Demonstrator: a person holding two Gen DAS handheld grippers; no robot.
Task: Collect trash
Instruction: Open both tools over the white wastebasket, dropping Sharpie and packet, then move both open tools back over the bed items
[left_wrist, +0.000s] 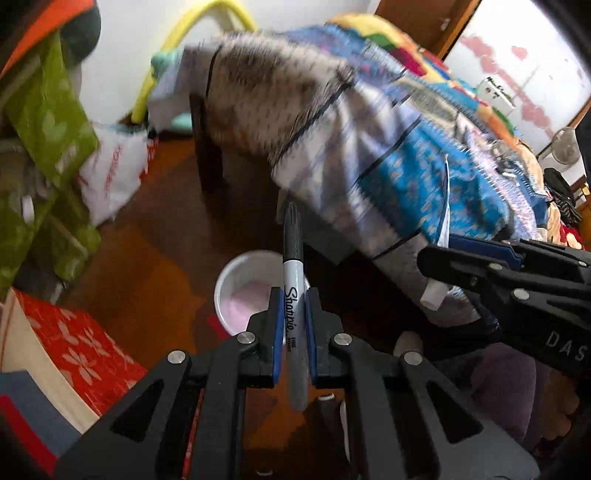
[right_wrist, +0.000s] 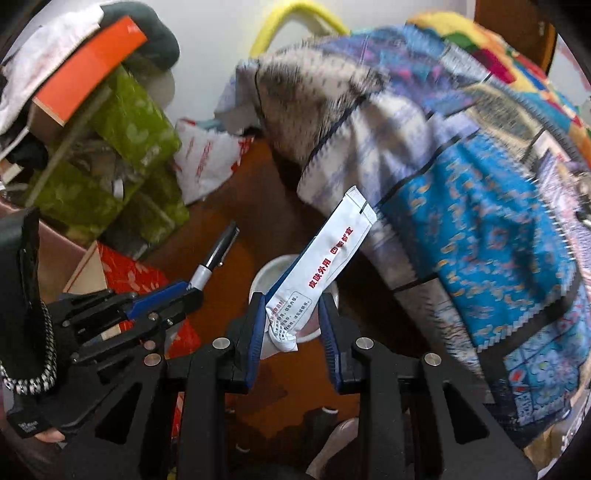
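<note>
**Two pieces of trash in hand, white bin below**

- Left gripper: clenched on a black marker, which stands up between the blue pads.
- Right gripper: grasping a white packet with red print by its crumpled lower end; the rest sticks up and out.
- White bin: on the brown floor beside the quilt-draped bed, under both grippers.
- Progress, as judged: both items are picked up, neither dropped yet; letting go over the bin remains.
- Views: the left wrist view shows the bin's pink lining and the marker's label. The right wrist view shows the packet's print, but the packet hides most of the bin.
</note>
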